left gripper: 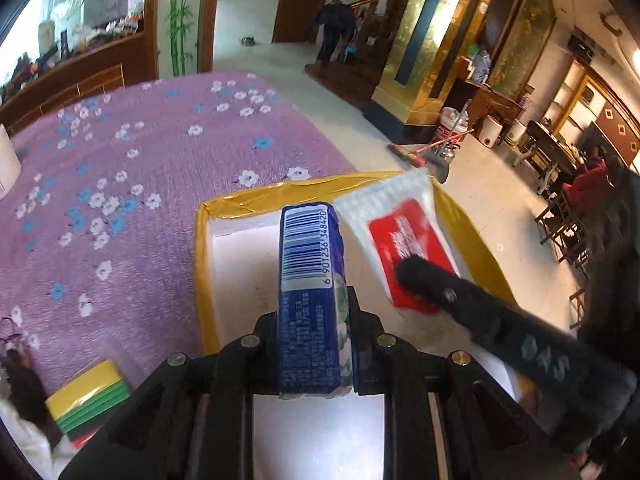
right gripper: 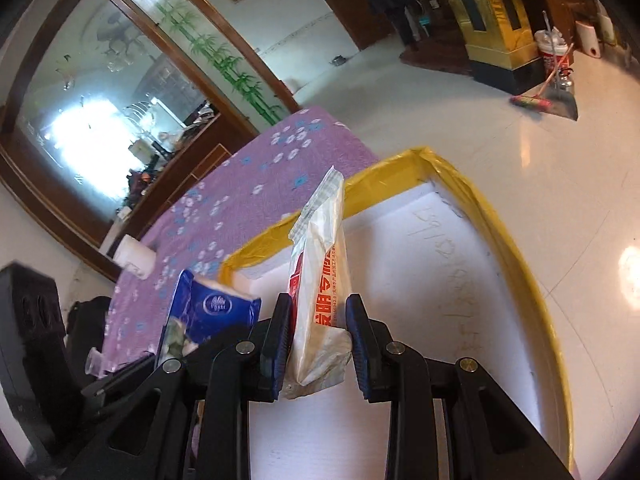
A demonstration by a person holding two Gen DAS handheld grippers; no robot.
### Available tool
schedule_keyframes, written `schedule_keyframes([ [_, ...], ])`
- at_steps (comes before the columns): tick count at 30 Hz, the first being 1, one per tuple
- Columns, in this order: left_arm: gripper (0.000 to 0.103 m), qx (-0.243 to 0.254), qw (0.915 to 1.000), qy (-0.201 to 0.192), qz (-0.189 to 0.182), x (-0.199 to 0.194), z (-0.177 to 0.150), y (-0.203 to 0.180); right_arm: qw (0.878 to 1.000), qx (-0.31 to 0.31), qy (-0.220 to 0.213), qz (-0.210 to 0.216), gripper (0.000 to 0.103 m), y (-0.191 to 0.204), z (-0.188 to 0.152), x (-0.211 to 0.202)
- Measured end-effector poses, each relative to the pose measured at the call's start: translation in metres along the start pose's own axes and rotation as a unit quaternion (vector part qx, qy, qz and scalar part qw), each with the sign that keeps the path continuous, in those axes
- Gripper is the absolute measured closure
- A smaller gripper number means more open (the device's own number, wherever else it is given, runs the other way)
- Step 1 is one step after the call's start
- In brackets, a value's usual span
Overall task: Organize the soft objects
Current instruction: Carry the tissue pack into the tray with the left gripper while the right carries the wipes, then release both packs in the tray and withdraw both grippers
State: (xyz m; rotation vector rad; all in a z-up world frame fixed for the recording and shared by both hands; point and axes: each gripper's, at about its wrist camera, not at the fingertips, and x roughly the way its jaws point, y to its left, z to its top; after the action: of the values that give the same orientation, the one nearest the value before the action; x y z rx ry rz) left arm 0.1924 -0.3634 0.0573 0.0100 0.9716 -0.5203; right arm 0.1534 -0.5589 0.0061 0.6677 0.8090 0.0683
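Left gripper (left gripper: 314,344) is clamped on the blue tissue pack (left gripper: 310,280), long axis running straight out ahead along the fingers, barcode end leading, over the yellow-taped white box (left gripper: 240,204). Just right of it, the right gripper (right gripper: 318,344) pinches the white-and-red tissue packet (right gripper: 320,280), its crimped end pointing up and forward above that box.

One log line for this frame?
left gripper: blue tissue pack | right gripper: white-red packet | both over yellow-taped white foam box
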Motion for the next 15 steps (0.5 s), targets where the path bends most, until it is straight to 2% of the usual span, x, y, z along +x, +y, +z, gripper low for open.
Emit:
schedule_keyframes([
  [4,0.083,0.005,0.9997,0.01,0.023,0.017,0.002,-0.004,1.0,0.013,0.016,-0.013,0.073,-0.006,-0.002,0.012],
  [11,0.08,0.012,0.9996,0.011,0.025,0.02,-0.003,-0.002,0.999,0.014,0.019,-0.026,0.072,-0.002,-0.005,0.019],
  [15,0.073,0.009,0.9998,0.01,0.018,0.022,-0.004,-0.001,0.999,0.021,0.011,-0.034,0.069,-0.006,-0.005,0.016],
])
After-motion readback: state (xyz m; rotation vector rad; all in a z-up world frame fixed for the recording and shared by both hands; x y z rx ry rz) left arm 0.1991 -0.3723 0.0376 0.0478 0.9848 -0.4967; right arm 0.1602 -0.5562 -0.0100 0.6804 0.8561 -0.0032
